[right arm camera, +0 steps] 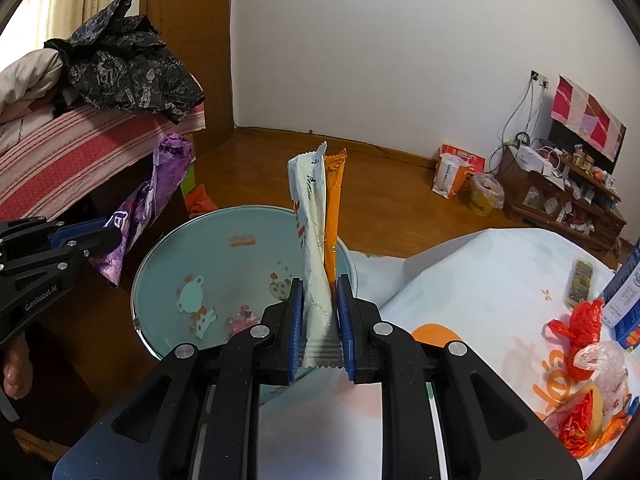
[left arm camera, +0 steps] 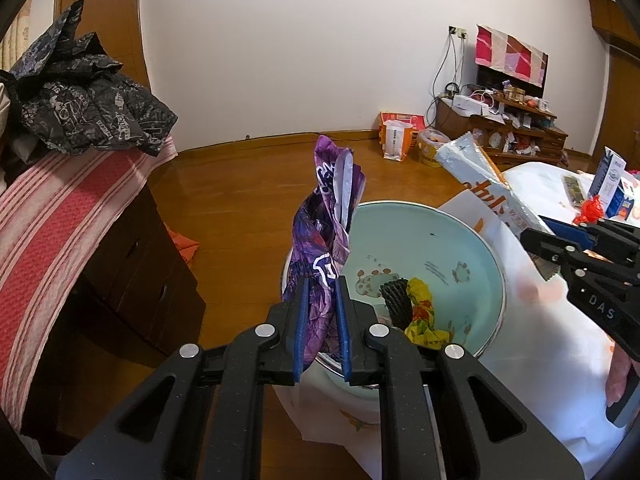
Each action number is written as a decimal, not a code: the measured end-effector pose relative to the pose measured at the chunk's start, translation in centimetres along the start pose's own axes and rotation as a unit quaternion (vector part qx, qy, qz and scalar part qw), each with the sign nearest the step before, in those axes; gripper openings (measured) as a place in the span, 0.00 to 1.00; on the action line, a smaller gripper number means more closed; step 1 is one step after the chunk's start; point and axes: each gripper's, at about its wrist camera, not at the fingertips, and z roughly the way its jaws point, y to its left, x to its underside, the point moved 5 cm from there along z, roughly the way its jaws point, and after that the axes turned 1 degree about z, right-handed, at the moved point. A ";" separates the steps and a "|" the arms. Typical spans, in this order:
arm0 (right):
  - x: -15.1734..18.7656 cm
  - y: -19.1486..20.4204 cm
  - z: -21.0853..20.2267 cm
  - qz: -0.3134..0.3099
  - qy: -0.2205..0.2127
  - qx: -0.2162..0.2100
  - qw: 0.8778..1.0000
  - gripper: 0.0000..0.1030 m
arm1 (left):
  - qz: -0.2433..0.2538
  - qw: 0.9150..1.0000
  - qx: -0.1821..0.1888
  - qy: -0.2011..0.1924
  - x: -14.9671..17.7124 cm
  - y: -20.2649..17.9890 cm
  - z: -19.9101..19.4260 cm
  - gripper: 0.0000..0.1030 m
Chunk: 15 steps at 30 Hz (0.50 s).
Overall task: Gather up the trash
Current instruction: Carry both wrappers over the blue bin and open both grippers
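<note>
My left gripper (left arm camera: 322, 300) is shut on a crumpled purple wrapper (left arm camera: 326, 216), holding it upright over the near rim of a pale blue basin (left arm camera: 472, 248). A black mesh piece (left arm camera: 396, 300) and a yellow wrapper (left arm camera: 424, 312) lie inside the basin. My right gripper (right arm camera: 319, 300) is shut on a long white and orange wrapper (right arm camera: 316, 224) that stands up over the basin (right arm camera: 168, 264). In the left wrist view that same wrapper (left arm camera: 480, 176) and the right gripper (left arm camera: 536, 236) appear at the right. The right wrist view shows the purple wrapper (right arm camera: 160, 184) and the left gripper (right arm camera: 108, 232) at the left.
A white tablecloth (right arm camera: 480, 280) covers the table at the right, with red plastic scraps (right arm camera: 580, 328), a small green packet (right arm camera: 580, 280) and a blue and white carton (right arm camera: 628, 300). A bed with a striped cover (left arm camera: 60, 208) and a dark jacket (left arm camera: 88, 108) stands left. Wooden floor (left arm camera: 240, 184) lies beyond.
</note>
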 end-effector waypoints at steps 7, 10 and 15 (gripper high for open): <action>0.6 0.6 0.8 -0.005 0.010 -0.011 1.000 0.33 | 0.009 1.000 0.010 -0.007 0.0 -0.8 -0.4 0.36; 0.9 0.3 0.7 -0.003 0.011 -0.006 1.000 0.40 | 0.010 1.000 0.015 -0.003 0.2 -1.2 -0.4 0.41; 1.9 -1.5 -0.6 0.014 0.013 0.012 1.000 0.46 | 0.013 1.000 0.018 0.010 0.7 -1.7 0.1 0.47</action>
